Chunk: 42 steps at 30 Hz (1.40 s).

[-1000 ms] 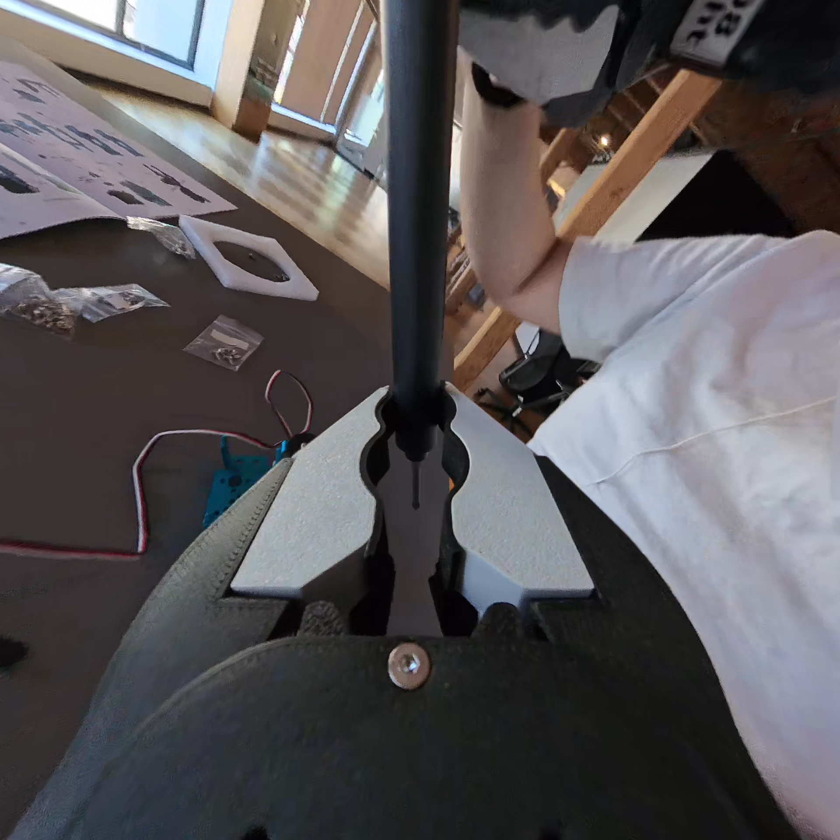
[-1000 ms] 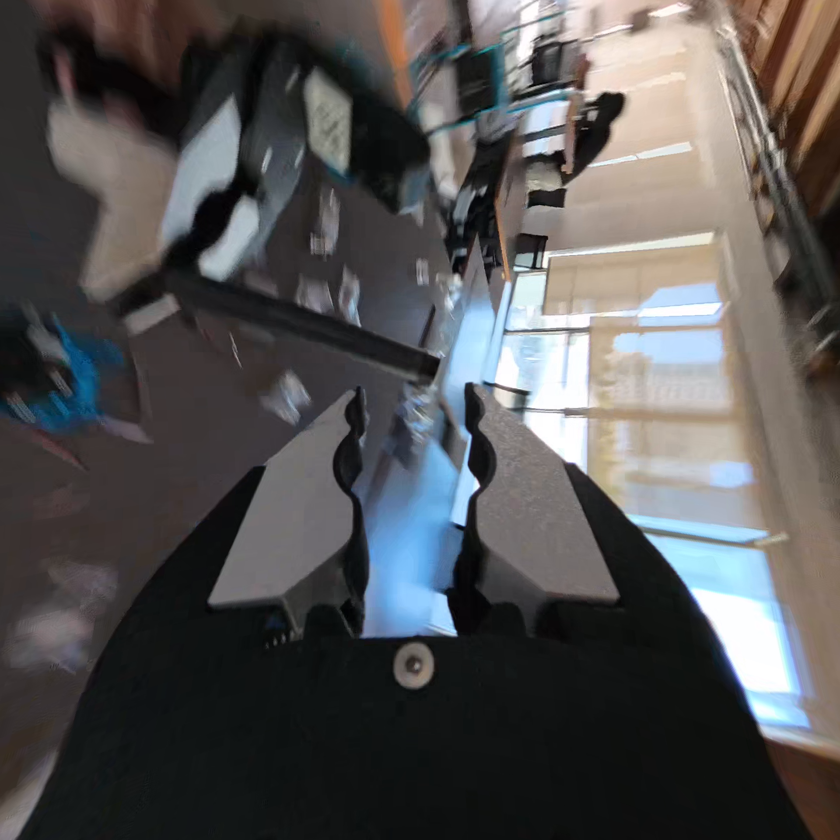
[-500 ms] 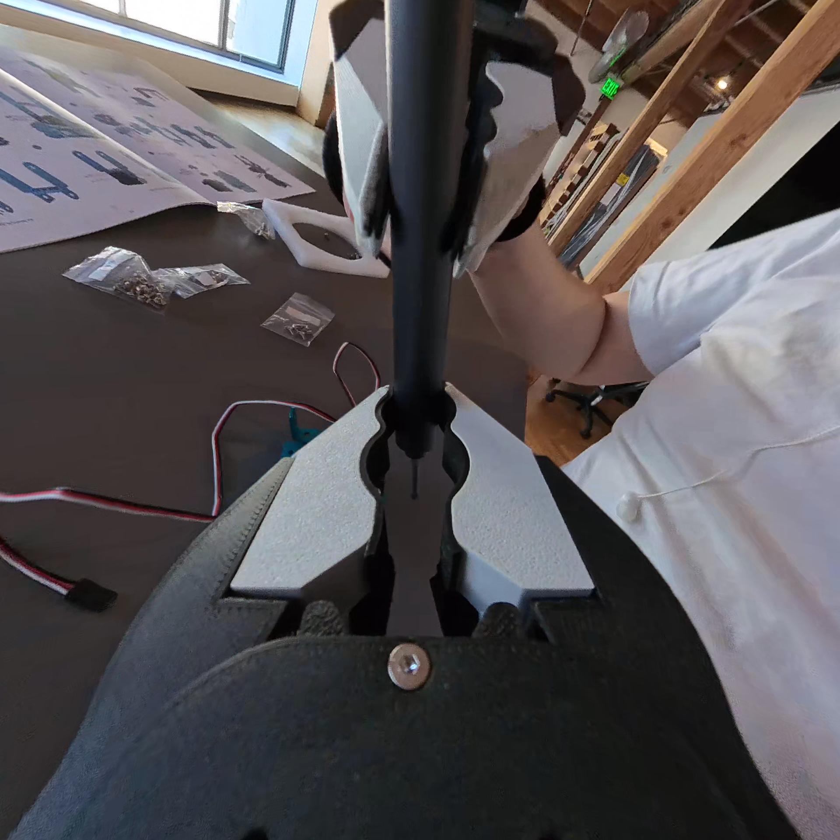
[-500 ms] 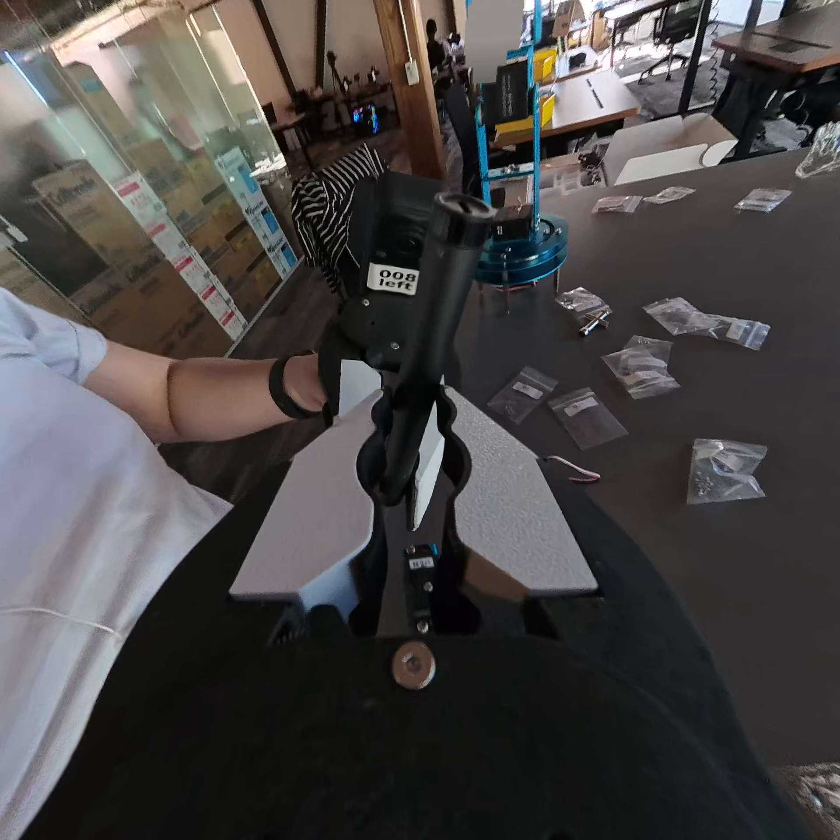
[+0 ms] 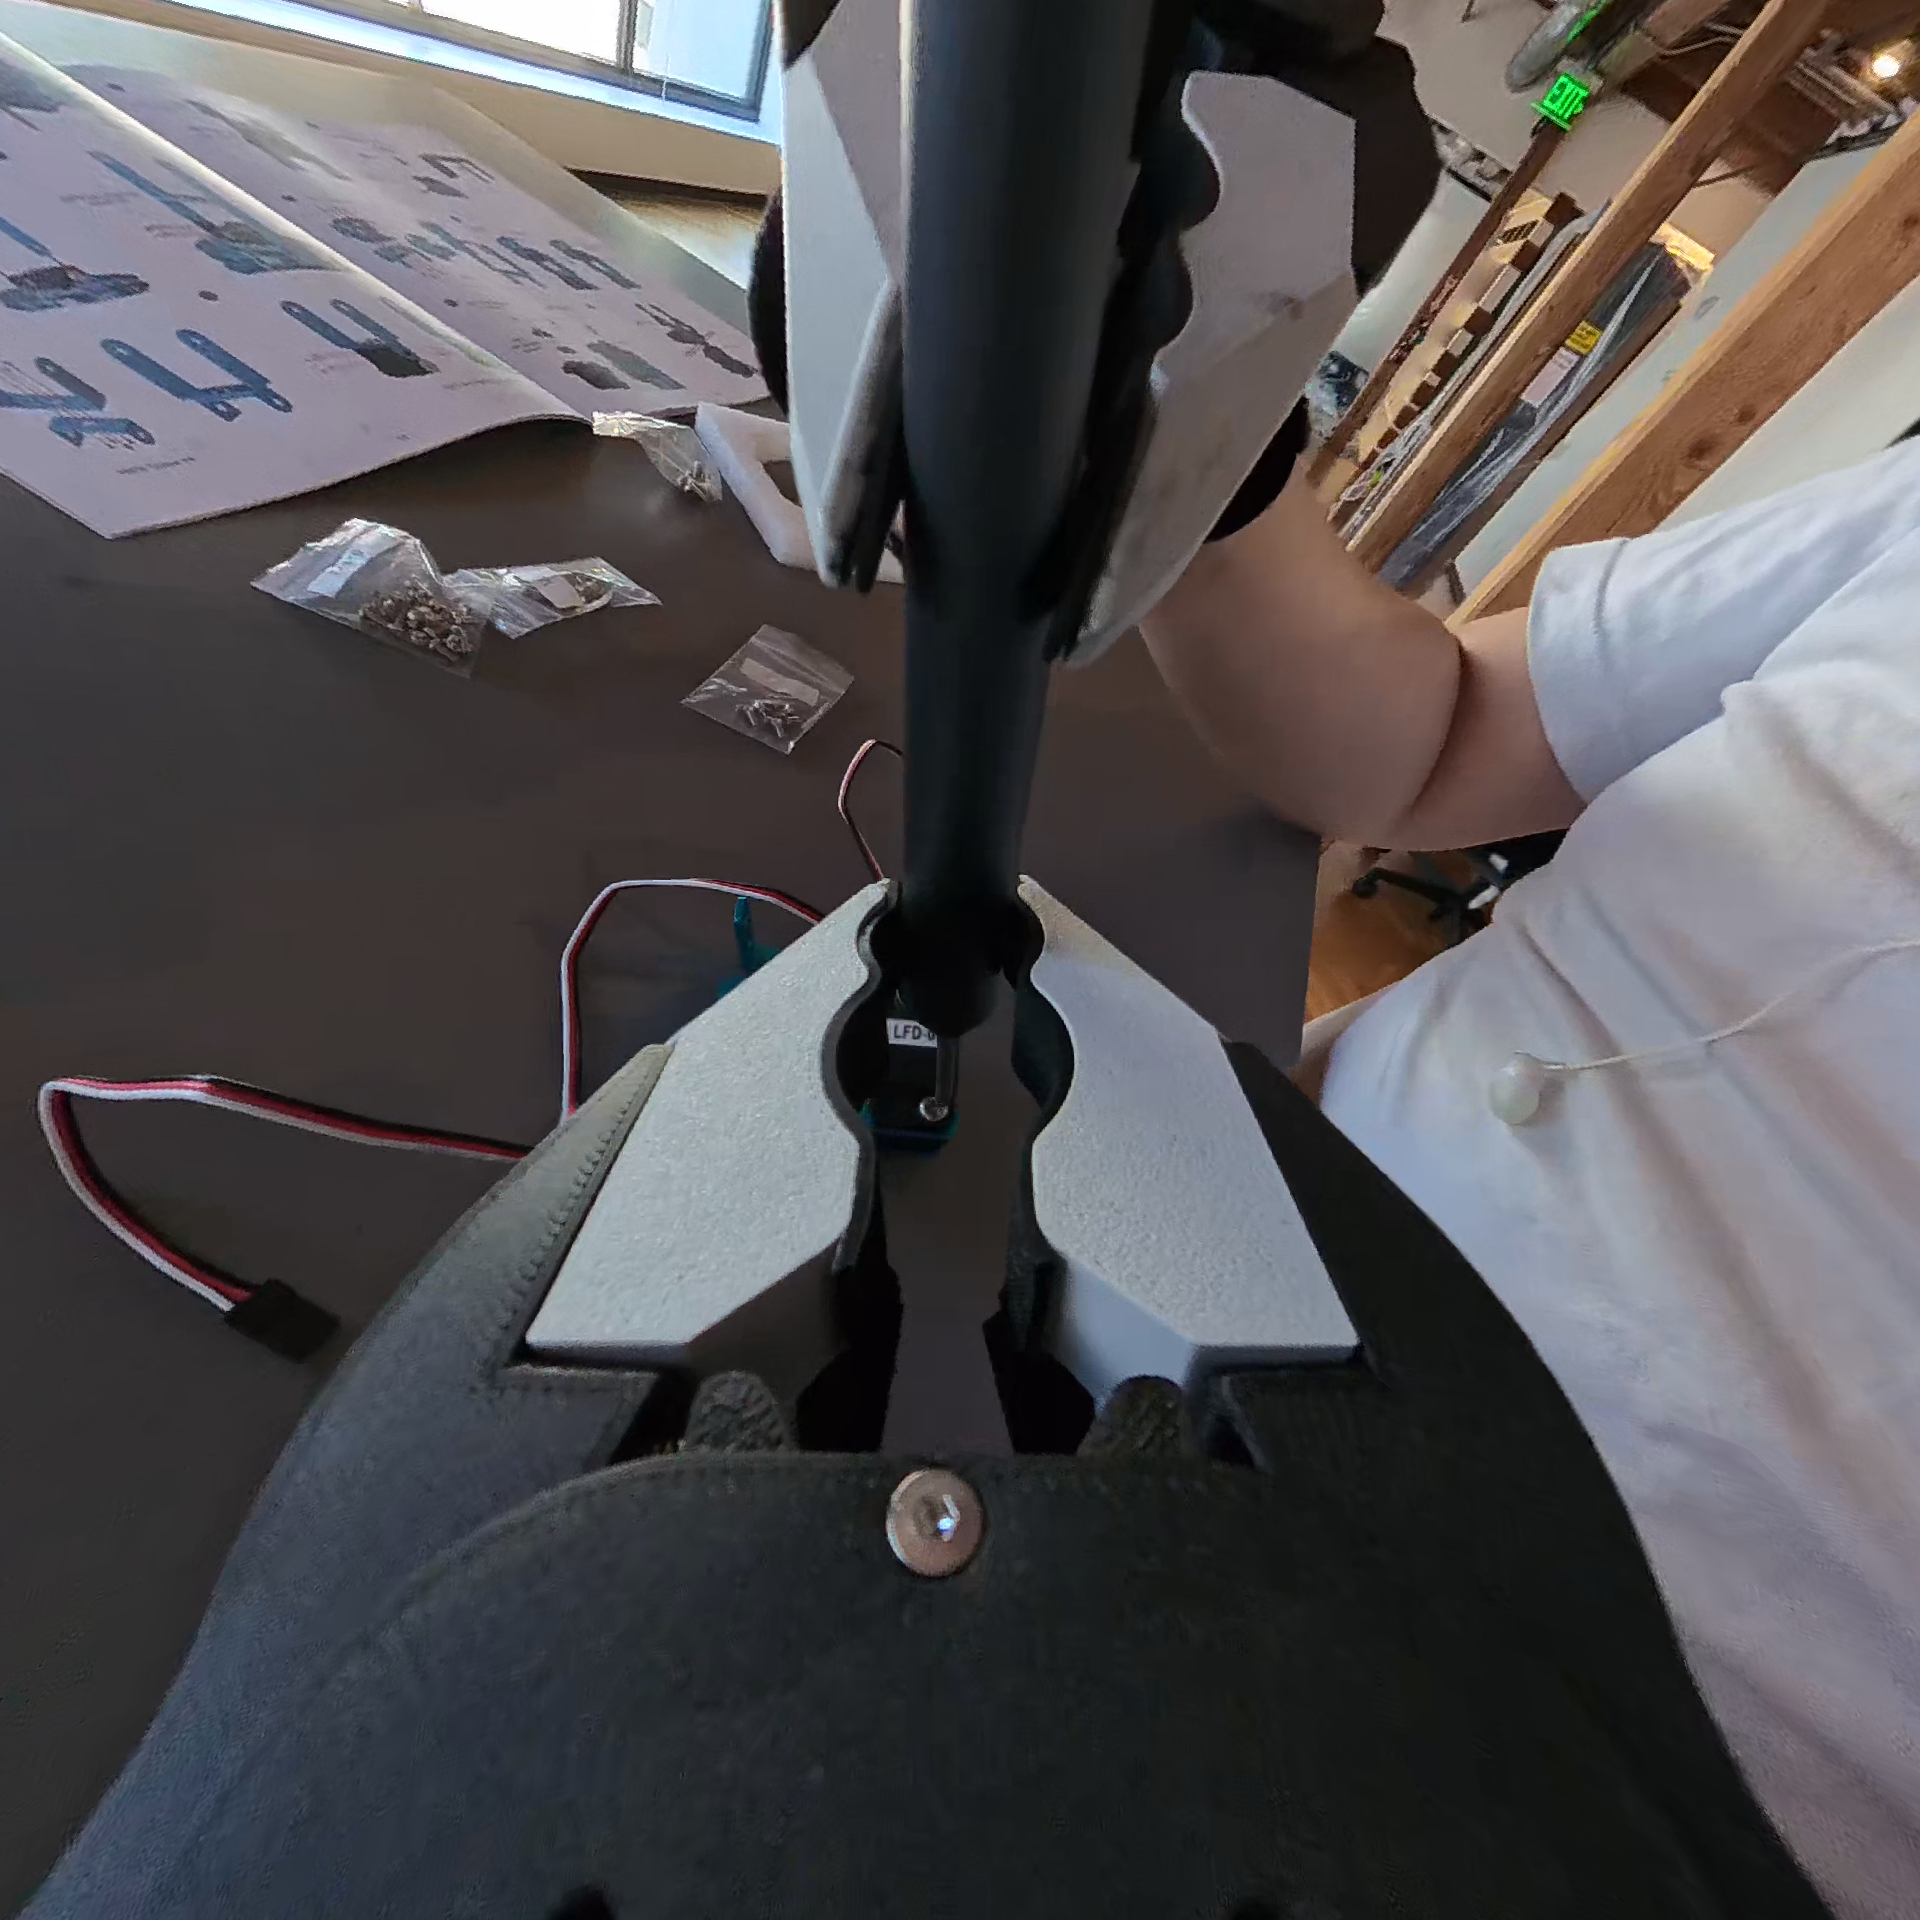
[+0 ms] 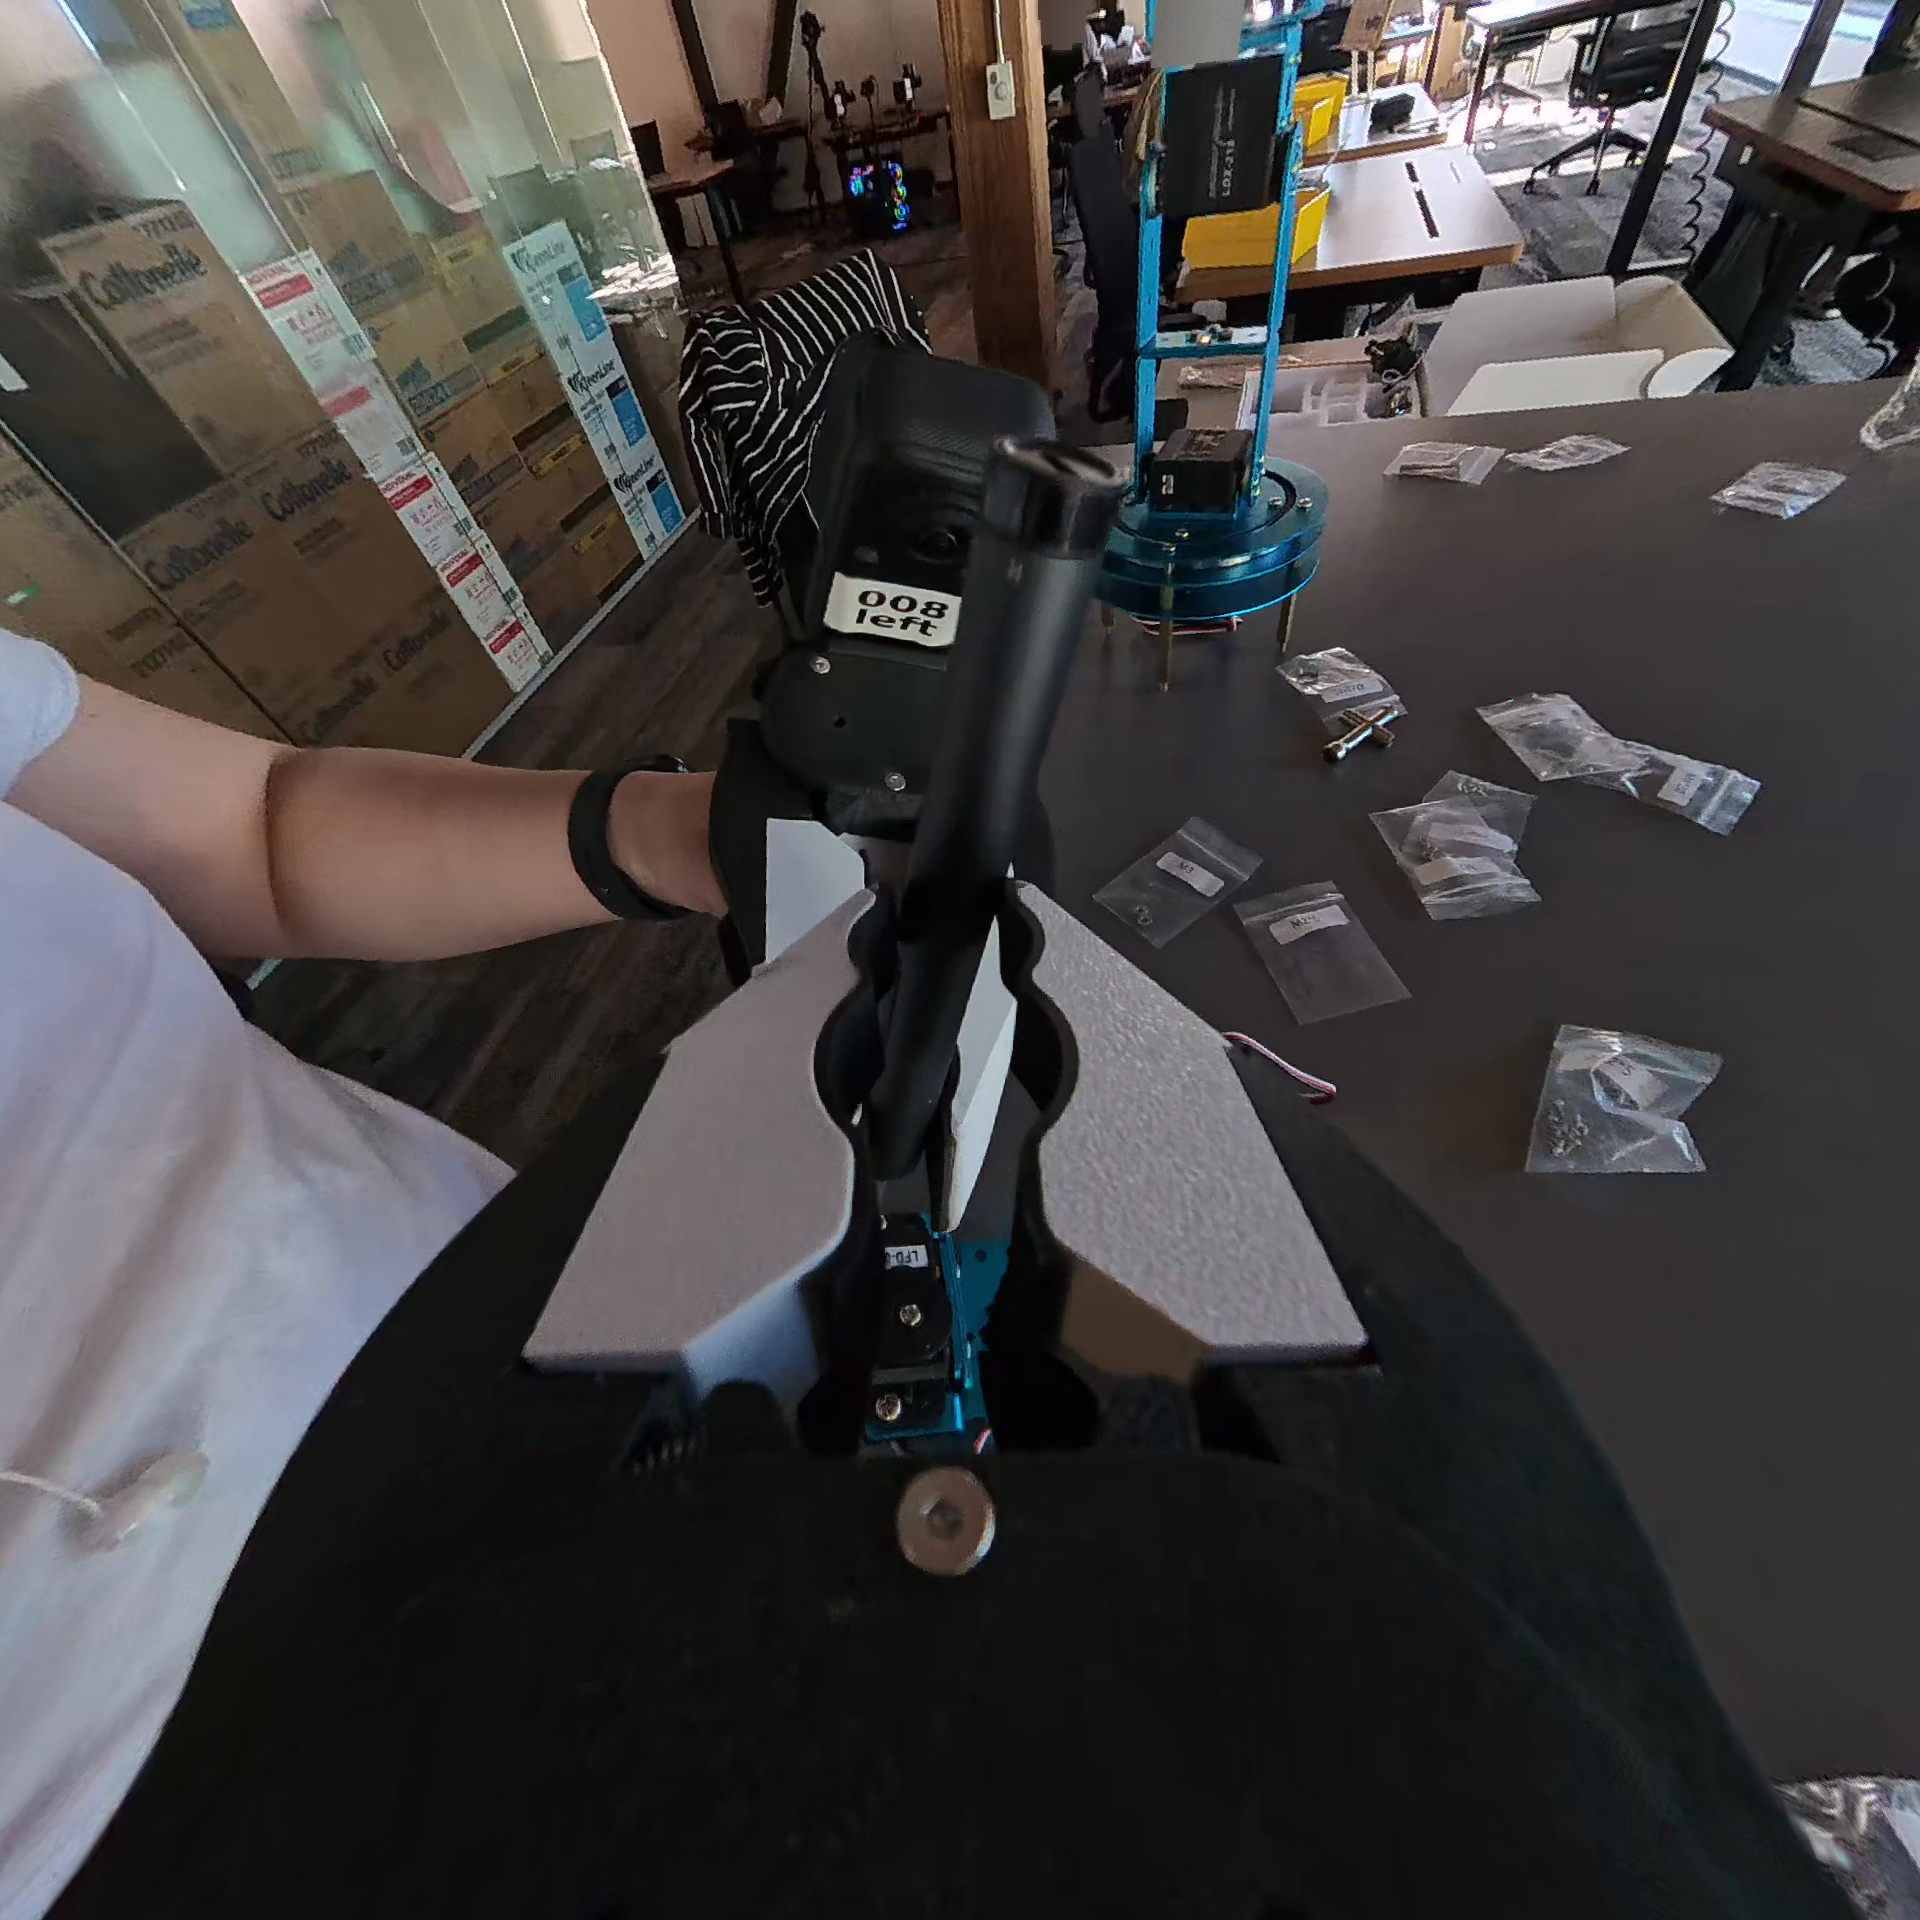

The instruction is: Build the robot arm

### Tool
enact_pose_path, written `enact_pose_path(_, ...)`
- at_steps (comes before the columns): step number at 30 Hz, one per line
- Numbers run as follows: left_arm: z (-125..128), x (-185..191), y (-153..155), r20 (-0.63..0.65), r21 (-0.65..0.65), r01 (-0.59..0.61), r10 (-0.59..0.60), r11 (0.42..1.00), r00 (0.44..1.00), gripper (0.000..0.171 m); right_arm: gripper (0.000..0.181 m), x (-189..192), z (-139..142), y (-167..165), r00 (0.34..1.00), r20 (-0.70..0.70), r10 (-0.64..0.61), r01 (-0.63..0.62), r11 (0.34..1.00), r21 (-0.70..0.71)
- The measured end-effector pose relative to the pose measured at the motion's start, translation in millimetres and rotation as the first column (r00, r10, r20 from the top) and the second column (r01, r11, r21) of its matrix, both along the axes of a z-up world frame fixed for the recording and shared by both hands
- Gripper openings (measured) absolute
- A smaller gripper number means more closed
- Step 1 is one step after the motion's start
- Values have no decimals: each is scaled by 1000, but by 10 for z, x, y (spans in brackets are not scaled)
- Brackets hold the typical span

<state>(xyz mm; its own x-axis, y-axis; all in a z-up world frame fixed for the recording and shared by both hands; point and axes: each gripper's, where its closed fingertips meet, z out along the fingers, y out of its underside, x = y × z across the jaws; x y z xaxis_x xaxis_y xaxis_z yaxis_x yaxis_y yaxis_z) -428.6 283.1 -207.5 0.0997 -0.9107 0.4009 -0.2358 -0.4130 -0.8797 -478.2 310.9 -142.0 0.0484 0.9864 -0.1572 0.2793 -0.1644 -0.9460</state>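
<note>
1. Left gripper (image 5: 951, 925): jaws pressed together on the lowest part of a black screwdriver (image 5: 966, 520), just above where the thin metal bit comes out.
2. Right gripper (image 6: 935, 935): also clamped on the same shaft, higher up. In the left wrist view its white fingers straddle the handle from above. Both tools pinch one object; neither is spread.
3. Screwdriver location: in the air over the near part of the dark table (image 5: 260, 831), between the two grippers, close in front of the person's white shirt (image 5: 1714, 1039).
4. Long axis: roughly upright, leaning a little. Butt end up and away from the table, seen as a round cap in the right wrist view. Bit end down.
5. Bit appears to sit on or just at a screw head on a small black servo in a blue bracket (image 5: 914, 1127), which lies on the table directly under the left fingers. True contact cannot be confirmed.
6. Same servo shows between the right gripper's fingers, low in its own view, with two screw heads visible along it.
7. A red-white-black lead (image 5: 312, 1117) runs from the servo across the table to a black plug (image 5: 281, 1314).
8. Around: clear bags of small hardware (image 5: 405, 603), well apart from the servo; a printed sheet (image 5: 260, 312) beyond them; a white foam frame (image 5: 748, 457) partly hidden behind the right gripper.
9. Far side in the right wrist view: a blue round-based frame assembly (image 6: 1216, 520) standing on the table, more hardware bags beside it
</note>
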Motion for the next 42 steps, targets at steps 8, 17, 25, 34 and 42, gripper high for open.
enact_pose_path(8, -28, -16, 6, -19, 8, -1, 1, 1000, 1000, 18, 19, -15, -29, 10, 1000, 25, 9, -9, 1000, 22)
enact_pose_path(17, -18, -25, 3, 21, 5, 1, -1, 1000, 1000, 17, 34, -15, -39, -65, 998, 15, 67, -68, 998, 13)
enact_pose_path(25, -14, -39, -11, 48, 18, 1, -2, 1000, 999, 17, 19, 45, -122, -64, 992, -1, 125, -125, 992, 15)
enact_pose_path(34, -18, -53, -5, 9, 55, 11, -12, 998, 1000, 17, 17, -2, -85, -57, 990, -63, 129, -133, 988, -72)
enact_pose_path(42, -21, -50, -8, -6, 72, 17, -17, 997, 1000, 17, 16, 5, -77, -69, 990, -58, 128, -131, 990, -49)
